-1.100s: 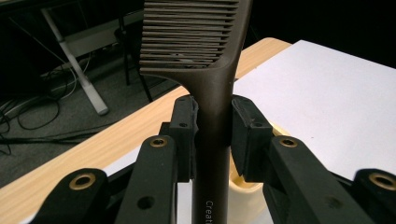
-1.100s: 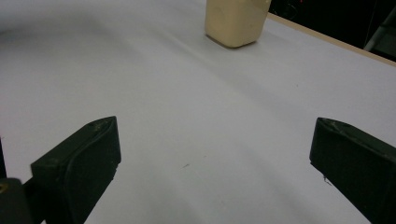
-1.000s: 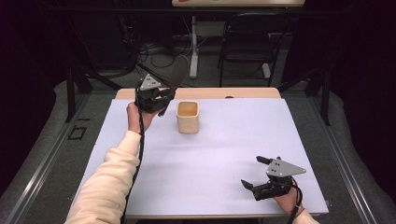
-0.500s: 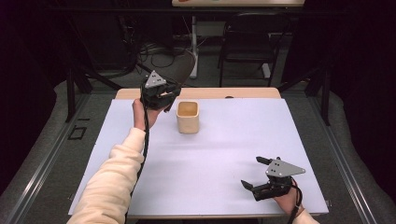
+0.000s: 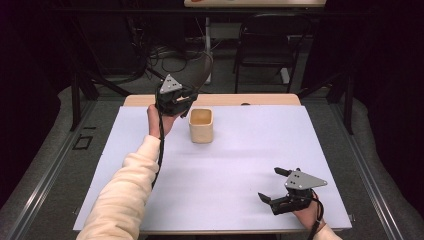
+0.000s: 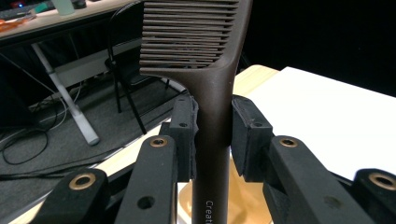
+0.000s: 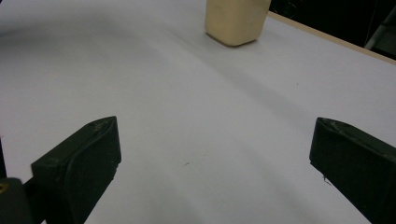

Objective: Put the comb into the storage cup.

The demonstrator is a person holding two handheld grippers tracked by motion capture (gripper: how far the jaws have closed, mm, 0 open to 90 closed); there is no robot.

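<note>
Comb handle between left claw pads

The one piece of lettering that can be read stands on the dark brown comb, low on its handle at the bottom edge of the left gripper view. Small pale letters there spell "Creat", running lengthwise along the handle, and the rest of the word is cut off by the picture's edge, so the full name cannot be told. No number, sign or other label can be made out anywhere else.
</note>
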